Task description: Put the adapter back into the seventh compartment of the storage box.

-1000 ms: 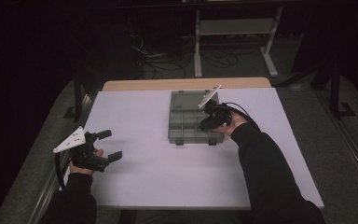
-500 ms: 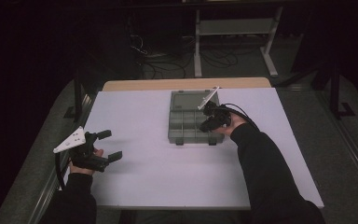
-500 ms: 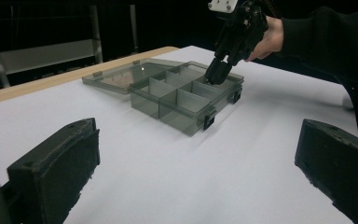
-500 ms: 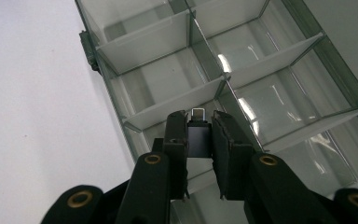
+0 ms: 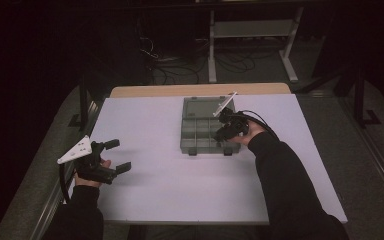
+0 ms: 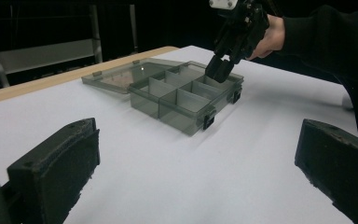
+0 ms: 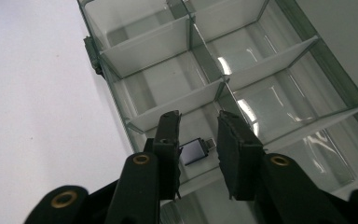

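A clear grey plastic box with little rooms inside (image 5: 204,131) sits on the white table (image 5: 170,190), a bit right of the middle, with its lid lying open on the far side. The right gripper (image 5: 222,132) points down into a room on the right side of the box. In the right gripper view, a small dark flat piece with a silver metal end, like a tiny memory stick (image 7: 195,151), lies on the floor of that room. The jaws have just been opening, and now they stand a little apart with the small piece between them. The pads do not press on it, so it looks let go.

The left gripper (image 5: 111,156) waits near the left edge of the table, well apart from the box. Its jaws are spread wide and hold nothing.

What could go wrong? The jaws are only a little open. If the hand lifts now, a pad could catch the small piece and drag it up or flip it out of its room. A bump on a thin wall could also push the light box across the table.

I can read no words or brand names on anything.
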### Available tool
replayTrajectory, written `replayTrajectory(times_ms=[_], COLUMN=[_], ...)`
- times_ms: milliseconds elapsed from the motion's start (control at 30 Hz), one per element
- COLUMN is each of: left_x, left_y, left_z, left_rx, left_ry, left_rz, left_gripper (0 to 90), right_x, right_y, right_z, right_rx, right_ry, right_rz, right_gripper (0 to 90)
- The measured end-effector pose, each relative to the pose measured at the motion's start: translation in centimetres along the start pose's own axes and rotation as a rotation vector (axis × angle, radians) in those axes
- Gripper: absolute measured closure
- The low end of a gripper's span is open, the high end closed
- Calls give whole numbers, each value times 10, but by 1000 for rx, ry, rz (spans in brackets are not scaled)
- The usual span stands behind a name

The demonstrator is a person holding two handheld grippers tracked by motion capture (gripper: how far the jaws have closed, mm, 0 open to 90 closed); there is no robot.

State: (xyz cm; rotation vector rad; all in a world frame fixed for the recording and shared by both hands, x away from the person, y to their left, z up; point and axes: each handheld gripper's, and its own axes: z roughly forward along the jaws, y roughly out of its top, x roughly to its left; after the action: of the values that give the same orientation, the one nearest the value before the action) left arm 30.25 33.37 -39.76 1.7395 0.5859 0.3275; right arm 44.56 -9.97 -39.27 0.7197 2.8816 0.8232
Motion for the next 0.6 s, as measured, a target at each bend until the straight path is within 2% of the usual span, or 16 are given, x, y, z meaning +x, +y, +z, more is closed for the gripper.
replayTrajectory(times_ms=[100, 133, 333, 367, 400, 433, 533, 600], left_x=[0, 0, 0, 0, 0, 0, 0, 0], left_y=[0, 0, 0, 0, 0, 0, 0, 0], left_z=[0, 0, 0, 0, 0, 0, 0, 0], left_rx=[0, 0, -1, 0, 0, 0, 0, 0], left_ry=[0, 0, 1, 1, 1, 1, 1, 0], left_rz=[0, 0, 0, 0, 0, 0, -1, 0], left_gripper=[0, 0, 0, 0, 0, 0, 0, 0], right_x=[0, 0, 0, 0, 0, -1, -1, -1], right_y=[0, -1, -2, -3, -3, -4, -5, -7], right_z=[-2, -6, -13, -17, -17, -23, -24, -30], right_rx=[-8, -19, -39, -52, -52, -70, -73, -85], right_ry=[-3, -10, -21, -31, -31, -45, -47, -59], right_rz=[5, 13, 33, 41, 41, 53, 57, 75], right_gripper=[630, 570, 474, 424, 424, 341, 323, 222])
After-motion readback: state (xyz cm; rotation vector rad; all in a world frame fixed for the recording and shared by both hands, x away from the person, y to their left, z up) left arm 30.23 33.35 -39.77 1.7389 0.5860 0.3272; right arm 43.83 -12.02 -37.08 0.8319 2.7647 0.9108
